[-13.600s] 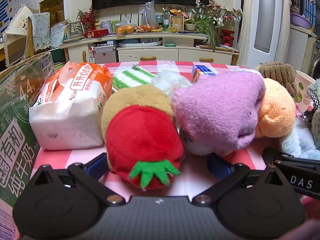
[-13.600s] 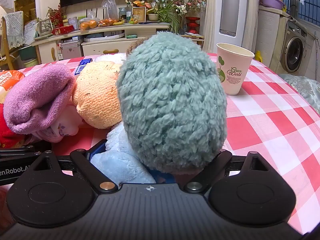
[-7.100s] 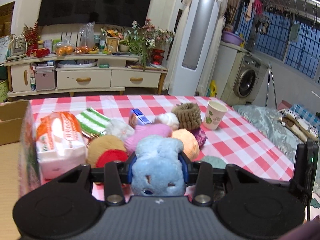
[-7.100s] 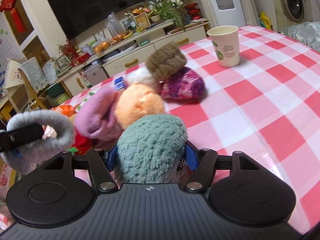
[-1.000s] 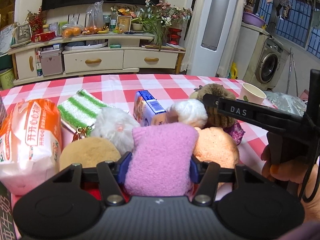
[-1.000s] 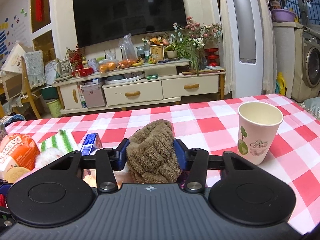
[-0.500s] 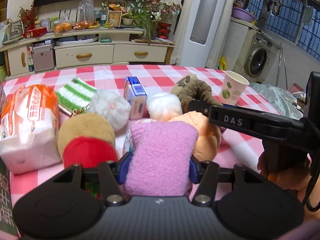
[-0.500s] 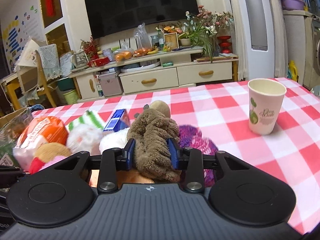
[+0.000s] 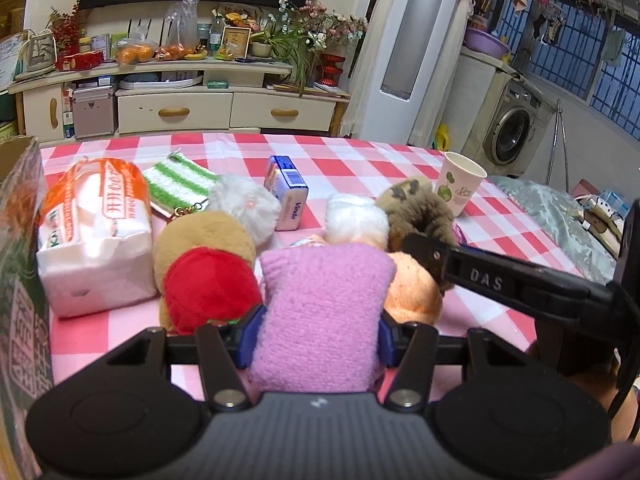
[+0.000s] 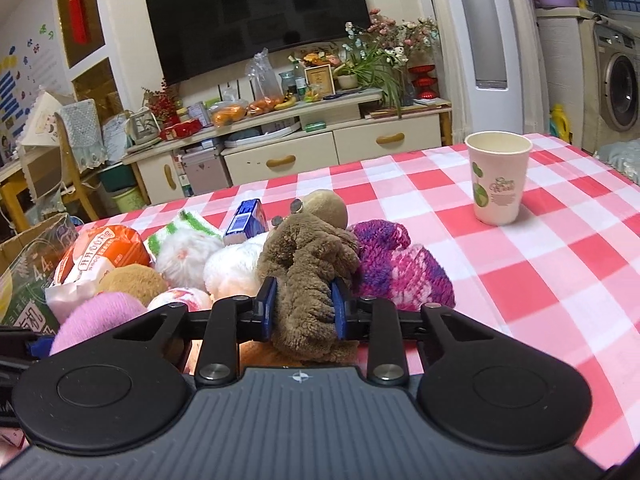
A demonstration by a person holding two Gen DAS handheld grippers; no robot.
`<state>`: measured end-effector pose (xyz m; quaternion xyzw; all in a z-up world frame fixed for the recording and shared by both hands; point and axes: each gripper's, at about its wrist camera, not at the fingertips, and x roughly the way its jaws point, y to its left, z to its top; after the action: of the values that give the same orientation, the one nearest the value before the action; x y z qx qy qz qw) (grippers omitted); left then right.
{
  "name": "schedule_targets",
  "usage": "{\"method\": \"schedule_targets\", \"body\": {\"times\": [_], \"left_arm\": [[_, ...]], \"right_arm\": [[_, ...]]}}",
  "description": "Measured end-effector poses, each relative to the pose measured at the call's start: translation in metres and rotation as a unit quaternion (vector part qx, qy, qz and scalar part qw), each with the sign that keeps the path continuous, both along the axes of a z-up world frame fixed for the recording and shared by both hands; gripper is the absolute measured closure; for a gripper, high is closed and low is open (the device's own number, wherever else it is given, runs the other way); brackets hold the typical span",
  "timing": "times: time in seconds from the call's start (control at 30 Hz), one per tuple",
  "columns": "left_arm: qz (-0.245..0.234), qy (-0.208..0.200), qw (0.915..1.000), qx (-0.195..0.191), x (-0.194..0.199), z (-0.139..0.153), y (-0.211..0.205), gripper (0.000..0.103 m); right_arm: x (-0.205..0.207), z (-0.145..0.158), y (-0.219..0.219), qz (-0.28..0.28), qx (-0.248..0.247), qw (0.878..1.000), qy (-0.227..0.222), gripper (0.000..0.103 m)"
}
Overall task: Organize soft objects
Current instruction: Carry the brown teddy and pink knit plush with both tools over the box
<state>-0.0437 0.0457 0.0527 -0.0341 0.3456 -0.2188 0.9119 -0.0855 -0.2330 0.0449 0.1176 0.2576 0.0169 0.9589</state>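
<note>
**Sorting soft toys, both claws loaded, no destination in sight**

Spreading under everything is the desk with its red-and-white checked cloth, bare on its right half and crowded on its left. Next in bulk, at the far left edge, stands a green printed carton, and beside it lies an orange-and-white tissue pack.

Against that pack sits the cluster of soft things, all touching or nearly so: a tan plush with a red strawberry front, an orange knitted ball, a purple-and-pink knitted piece, a white fluffy ball, a pale furry ball and a green-striped cloth. These look gathered but not put away; I judge most of the task remains.

The left claw is clamped on a lilac knitted item, held at the near edge of the cluster. The right claw is pinched tight on a brown plush toy, which is squeezed narrow and sits against the purple knit.

Smaller still, a blue Vinda tissue packet lies behind the pile, and a paper cup stands well apart on the right. Whether the carton is the intended container cannot be told.
</note>
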Motion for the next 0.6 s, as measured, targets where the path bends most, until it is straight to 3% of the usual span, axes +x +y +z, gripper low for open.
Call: {"method": "schedule_targets", "body": {"times": [0.6], "left_arm": [[0.012, -0.027, 0.9987, -0.041, -0.021, 0.022, 0.038, 0.048]], "right_arm": [[-0.03, 0.013, 0.003, -0.027, -0.023, 0.999, -0.022, 0.071]]}}
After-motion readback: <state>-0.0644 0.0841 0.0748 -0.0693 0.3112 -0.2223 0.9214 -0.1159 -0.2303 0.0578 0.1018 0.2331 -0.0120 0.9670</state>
